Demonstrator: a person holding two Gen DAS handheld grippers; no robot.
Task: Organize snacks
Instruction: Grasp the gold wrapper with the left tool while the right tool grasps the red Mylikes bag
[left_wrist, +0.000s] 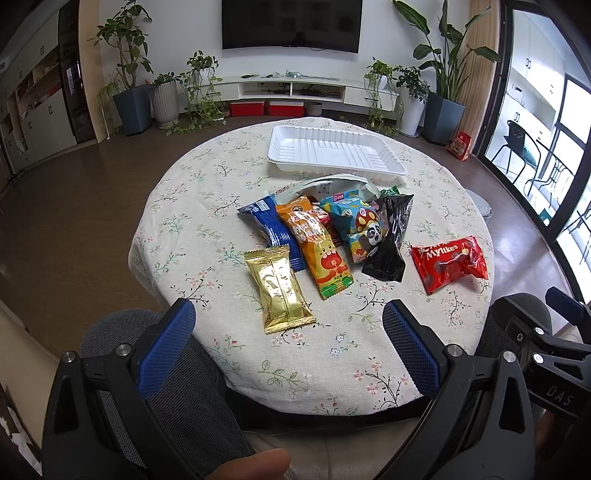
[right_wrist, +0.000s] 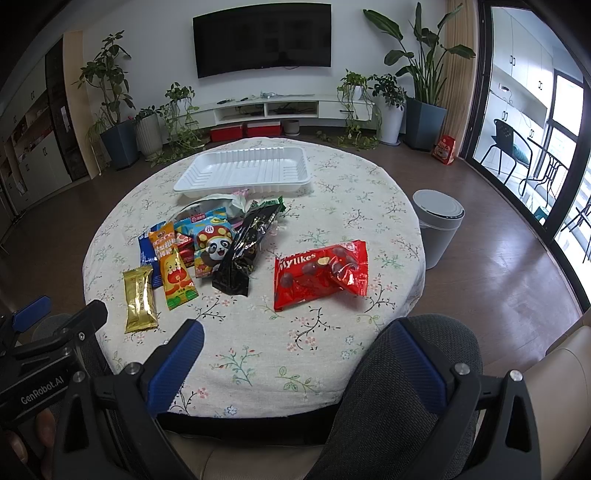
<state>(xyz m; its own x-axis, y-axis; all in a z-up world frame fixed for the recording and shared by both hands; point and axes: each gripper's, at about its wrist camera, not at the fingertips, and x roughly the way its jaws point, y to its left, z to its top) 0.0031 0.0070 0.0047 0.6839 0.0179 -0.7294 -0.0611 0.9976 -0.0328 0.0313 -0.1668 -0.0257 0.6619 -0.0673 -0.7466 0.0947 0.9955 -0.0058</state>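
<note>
Room: living room with a wall television (right_wrist: 263, 40), potted plants (right_wrist: 110, 96) and a low white media shelf (right_wrist: 280, 107) behind a round table (right_wrist: 332, 206) under a floral cloth.
Left gripper (left_wrist: 288, 343): hangs over the near table edge, blue-padded fingers (left_wrist: 170, 343) spread wide, nothing between them.
Right gripper (right_wrist: 299, 354): also at the near edge, fingers (right_wrist: 177, 365) released and wide apart, holding nothing; it sits just beside the left one.
Gold packet (left_wrist: 279, 290): nearest snack to the left gripper, lying flat just ahead of its fingers, shiny foil with crimped ends.
Red bag (right_wrist: 320, 273): labelled Mylikes, lies alone straight ahead of the right gripper, apart from the pile, printed with dark round chocolates, wrinkled at one end.
Orange packet (left_wrist: 317, 247): long, cartoon face on it, just beside the gold one, resting partly on the pile.
Blue packet (left_wrist: 275, 230): behind the gold packet, tucked partly under the orange one.
Panda packet (left_wrist: 356, 225): light blue with a panda and mushroom picture, mid-pile.
Black packet (left_wrist: 389, 240): glossy, leaning across the right side of the pile.
White bag (left_wrist: 332, 184): crumpled, at the back of the pile, touching the tray's near edge.
Tray (left_wrist: 391, 162): white ribbed plastic, nothing in it, on the far half of the table beyond the pile, well apart from both grippers.
Floor: grey lidded bin (right_wrist: 437, 225) beside the table on the right.
</note>
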